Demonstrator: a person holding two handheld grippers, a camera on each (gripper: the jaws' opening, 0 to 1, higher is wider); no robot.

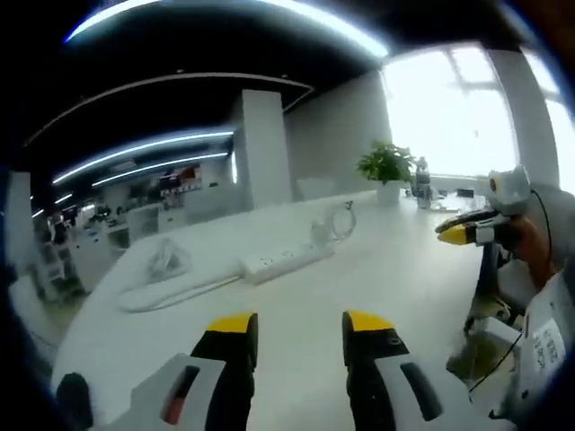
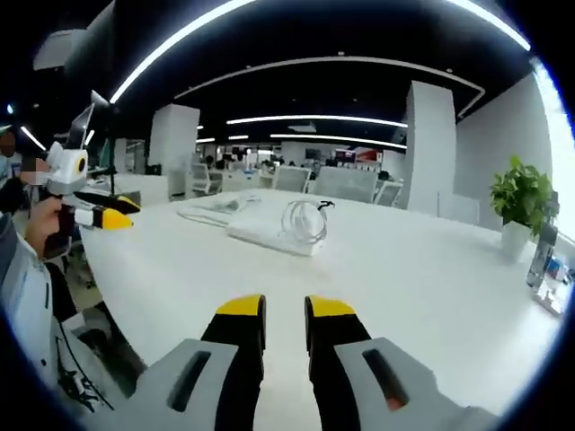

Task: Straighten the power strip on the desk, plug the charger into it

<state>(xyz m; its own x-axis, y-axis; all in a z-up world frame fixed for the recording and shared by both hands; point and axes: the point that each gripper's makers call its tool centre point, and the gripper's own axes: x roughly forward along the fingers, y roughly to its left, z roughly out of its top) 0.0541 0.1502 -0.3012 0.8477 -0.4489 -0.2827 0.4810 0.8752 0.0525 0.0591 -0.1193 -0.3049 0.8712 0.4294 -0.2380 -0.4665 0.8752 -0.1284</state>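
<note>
A white power strip [image 1: 286, 260] lies at an angle in the middle of the white desk [image 1: 395, 287]; its cord [image 1: 171, 292] trails away to the left. Just beyond the strip's far end sits the charger with its coiled cable [image 1: 337, 223]. My left gripper [image 1: 299, 325] hovers over the near desk, open, with nothing between its jaws. My right gripper [image 1: 467, 232] comes in from the right, held in a hand. In the right gripper view the power strip [image 2: 269, 232] and the coiled cable [image 2: 305, 220] lie ahead of my right gripper [image 2: 285, 310], whose jaws stand a narrow gap apart. The left gripper [image 2: 108, 213] shows at far left.
A potted plant [image 1: 386, 166] and a bottle [image 1: 420, 184] stand at the desk's far end near the bright window. The plant [image 2: 521, 193] is at the right. A person's sleeve [image 1: 548, 332] is beside the desk edge. Office chairs [image 2: 346, 184] stand behind.
</note>
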